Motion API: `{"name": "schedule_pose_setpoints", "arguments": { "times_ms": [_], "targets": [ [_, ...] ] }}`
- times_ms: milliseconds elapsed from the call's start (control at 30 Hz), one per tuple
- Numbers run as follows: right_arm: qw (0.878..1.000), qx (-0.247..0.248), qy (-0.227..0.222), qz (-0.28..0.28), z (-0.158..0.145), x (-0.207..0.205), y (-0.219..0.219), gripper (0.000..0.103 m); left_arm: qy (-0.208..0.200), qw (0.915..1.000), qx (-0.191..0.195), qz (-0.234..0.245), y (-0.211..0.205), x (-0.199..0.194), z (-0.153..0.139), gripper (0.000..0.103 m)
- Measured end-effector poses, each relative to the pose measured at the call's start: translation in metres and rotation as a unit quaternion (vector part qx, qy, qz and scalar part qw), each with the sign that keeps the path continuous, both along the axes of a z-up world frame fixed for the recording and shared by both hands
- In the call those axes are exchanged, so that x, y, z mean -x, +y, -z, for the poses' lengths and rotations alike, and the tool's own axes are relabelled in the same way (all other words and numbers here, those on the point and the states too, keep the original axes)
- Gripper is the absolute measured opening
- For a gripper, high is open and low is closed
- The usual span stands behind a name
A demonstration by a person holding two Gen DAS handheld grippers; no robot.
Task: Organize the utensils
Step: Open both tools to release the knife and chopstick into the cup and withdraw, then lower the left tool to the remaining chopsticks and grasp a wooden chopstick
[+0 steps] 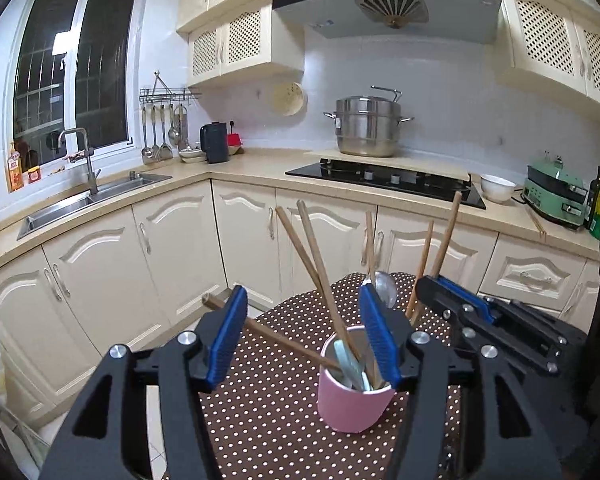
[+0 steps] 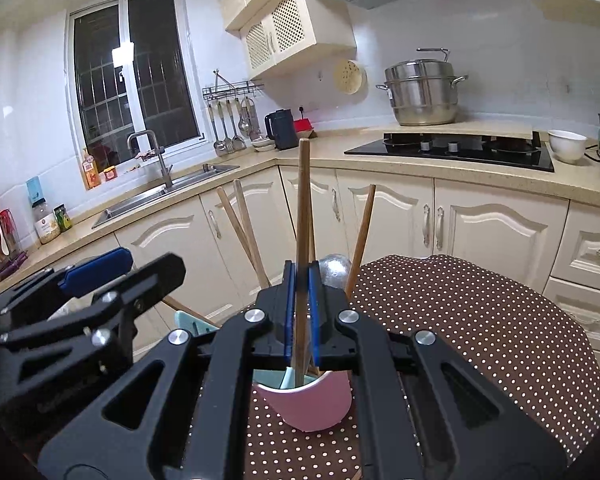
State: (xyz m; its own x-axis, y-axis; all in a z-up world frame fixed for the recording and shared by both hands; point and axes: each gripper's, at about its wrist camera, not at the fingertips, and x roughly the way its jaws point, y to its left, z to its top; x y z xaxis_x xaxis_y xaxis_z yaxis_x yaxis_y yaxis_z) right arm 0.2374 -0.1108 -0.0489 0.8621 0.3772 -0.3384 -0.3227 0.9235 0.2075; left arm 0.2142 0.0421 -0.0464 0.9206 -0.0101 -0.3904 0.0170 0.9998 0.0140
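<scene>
A pink cup (image 1: 352, 408) (image 2: 312, 404) stands on the brown polka-dot table (image 1: 268, 420) (image 2: 480, 340). It holds several wooden chopsticks (image 1: 320, 264), a metal spoon (image 1: 386, 288) (image 2: 334, 266) and pale teal utensils (image 1: 350, 364). My left gripper (image 1: 302, 296) (image 2: 140, 268) is open, just in front of the cup; one slanting chopstick (image 1: 260, 330) crosses behind its left finger without being pinched. My right gripper (image 2: 301, 270) (image 1: 432, 284) is shut on an upright chopstick (image 2: 303, 200) (image 1: 446, 236) whose lower end reaches into the cup.
Cream cabinets and a counter run behind the table, with a sink (image 1: 92, 200) at left, a black hob (image 1: 384, 180) and steel pot (image 1: 366, 128) in the middle, and a white bowl (image 1: 497, 188) and green appliance (image 1: 556, 196) at right.
</scene>
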Motion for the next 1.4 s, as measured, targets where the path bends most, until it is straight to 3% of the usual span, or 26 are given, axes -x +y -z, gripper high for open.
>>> {"name": "schedule_pose_setpoints", "arguments": {
  "times_ms": [333,433,500,533,1167,1400],
  "targets": [
    [1.000,-0.002,-0.011,0.003,-0.011,0.014,-0.002,0.009,-0.016,0.9999,0.002,0.000,0.005,0.020,-0.008,0.060],
    [1.000,0.000,-0.018,0.012,-0.015,0.021,-0.004,0.029,-0.024,0.9997,0.009,-0.005,0.008,0.028,-0.012,0.060],
    [1.000,-0.008,-0.023,0.018,-0.016,0.026,-0.008,0.052,-0.025,0.9994,0.021,-0.008,0.013,0.034,-0.015,0.061],
    [0.999,-0.011,-0.025,0.021,-0.017,0.029,-0.009,0.054,-0.025,0.9993,0.026,-0.009,0.014,0.037,-0.017,0.062],
    [0.996,-0.010,-0.081,0.039,-0.037,0.109,-0.037,0.065,-0.076,0.9971,0.006,0.009,-0.001,0.102,-0.031,0.069],
    [0.997,-0.004,-0.060,0.055,-0.020,0.118,-0.056,0.067,-0.047,0.9981,-0.013,0.038,-0.022,0.105,-0.011,0.070]
  ]
}}
